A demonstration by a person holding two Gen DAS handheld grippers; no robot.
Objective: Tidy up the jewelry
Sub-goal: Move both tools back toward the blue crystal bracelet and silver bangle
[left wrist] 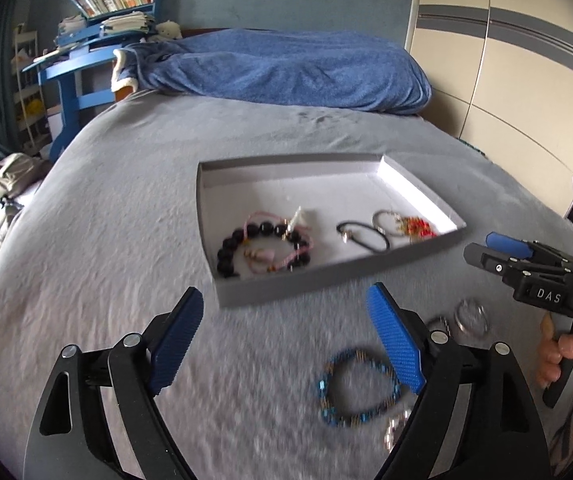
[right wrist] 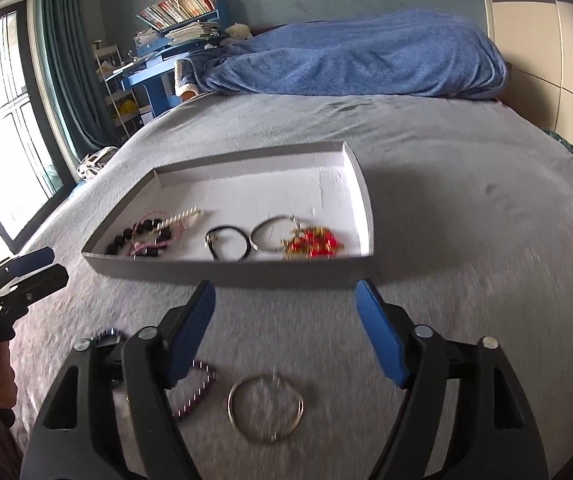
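A grey shallow tray (left wrist: pixel 286 286) (right wrist: pixel 222 270) lies on the grey bedspread and holds several pieces: a black bead bracelet (left wrist: pixel 262 234), a black cord bracelet (left wrist: pixel 364 236) (right wrist: pixel 228 242), a silver hoop (right wrist: pixel 274 234) and red-and-gold jewelry (left wrist: pixel 416 228) (right wrist: pixel 314 244). My left gripper (left wrist: pixel 286 312) is open and empty, in front of the tray, with a blue beaded bracelet (left wrist: pixel 360 390) on the bed by its right finger. My right gripper (right wrist: pixel 286 304) is open and empty above a silver bangle (right wrist: pixel 265 408) and a purple striped bracelet (right wrist: pixel 196 390).
Silver rings (left wrist: pixel 471 317) lie on the bed right of the blue bracelet. A blue blanket (left wrist: pixel 286 68) (right wrist: pixel 358 56) is piled at the bed's far end. A blue desk with books (left wrist: pixel 86 52) stands at the far left, a wardrobe (left wrist: pixel 506 60) at the right, a window (right wrist: pixel 2 128) at the left.
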